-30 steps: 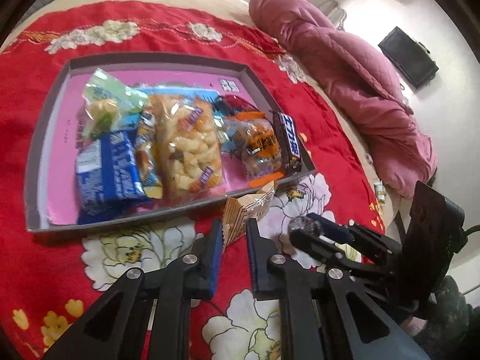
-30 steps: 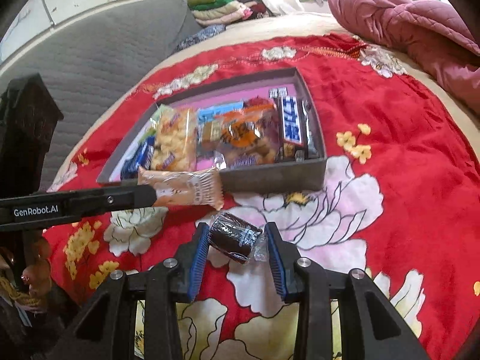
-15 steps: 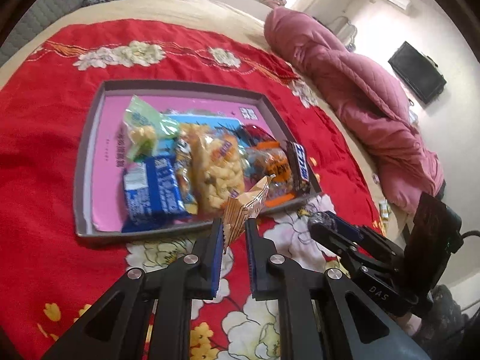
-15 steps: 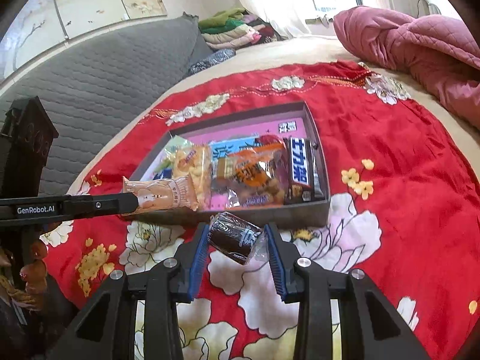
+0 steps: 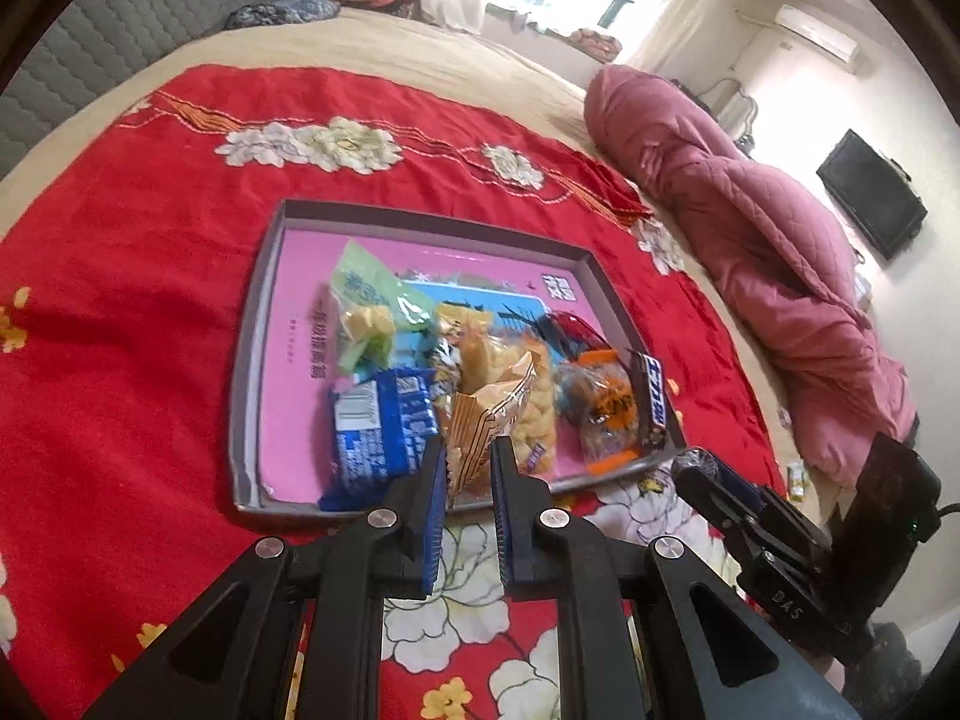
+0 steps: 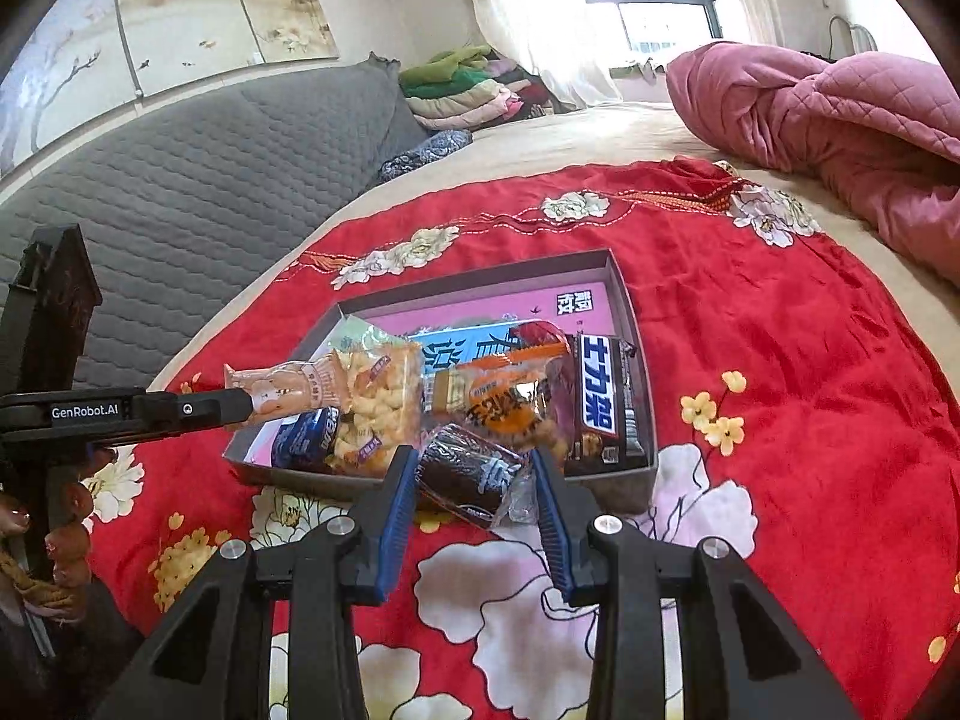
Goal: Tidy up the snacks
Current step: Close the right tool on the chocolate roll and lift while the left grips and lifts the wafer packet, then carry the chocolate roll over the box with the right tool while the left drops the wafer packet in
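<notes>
Left tongs (image 5: 468, 468) pinching light, crinkly orange snack packet (image 5: 486, 414) by its sealed end; right tongs (image 6: 474, 480) squeezing soft, slippery dark wrapped cake (image 6: 465, 471) across the middle.

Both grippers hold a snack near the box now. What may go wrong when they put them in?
1. The left gripper pinches only the end of the tan striped snack packet; it may slip out.
2. The near part of the shallow grey box with pink floor is crowded; a new snack may slide over its low wall.
3. The right gripper with its dark wrapped snack is close; they may collide.
</notes>
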A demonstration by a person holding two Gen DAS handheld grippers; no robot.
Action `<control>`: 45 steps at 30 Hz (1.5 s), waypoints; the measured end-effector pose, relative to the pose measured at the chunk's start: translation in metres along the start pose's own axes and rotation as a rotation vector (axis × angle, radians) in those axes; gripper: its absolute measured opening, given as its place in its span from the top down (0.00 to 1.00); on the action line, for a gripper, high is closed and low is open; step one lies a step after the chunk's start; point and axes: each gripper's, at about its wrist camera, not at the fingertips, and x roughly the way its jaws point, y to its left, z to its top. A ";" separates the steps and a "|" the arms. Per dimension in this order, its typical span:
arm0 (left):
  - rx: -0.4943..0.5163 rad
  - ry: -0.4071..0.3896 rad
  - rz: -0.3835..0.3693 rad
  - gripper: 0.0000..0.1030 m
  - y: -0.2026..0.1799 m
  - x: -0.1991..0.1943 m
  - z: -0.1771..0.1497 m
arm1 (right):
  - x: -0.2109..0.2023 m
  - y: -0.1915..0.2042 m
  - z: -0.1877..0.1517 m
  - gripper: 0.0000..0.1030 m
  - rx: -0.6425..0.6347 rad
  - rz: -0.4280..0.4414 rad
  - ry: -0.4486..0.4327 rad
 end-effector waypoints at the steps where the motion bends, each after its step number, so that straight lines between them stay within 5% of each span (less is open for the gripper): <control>1: -0.004 -0.004 0.005 0.86 0.001 0.000 0.001 | 0.000 0.000 0.001 0.63 -0.003 -0.002 -0.002; 34: -0.086 -0.075 0.093 0.87 0.017 0.007 0.013 | 0.031 0.019 0.022 0.63 -0.055 -0.010 -0.045; 45: -0.063 -0.045 0.093 0.87 0.009 0.017 0.012 | 0.033 0.019 0.023 0.63 -0.057 -0.012 -0.048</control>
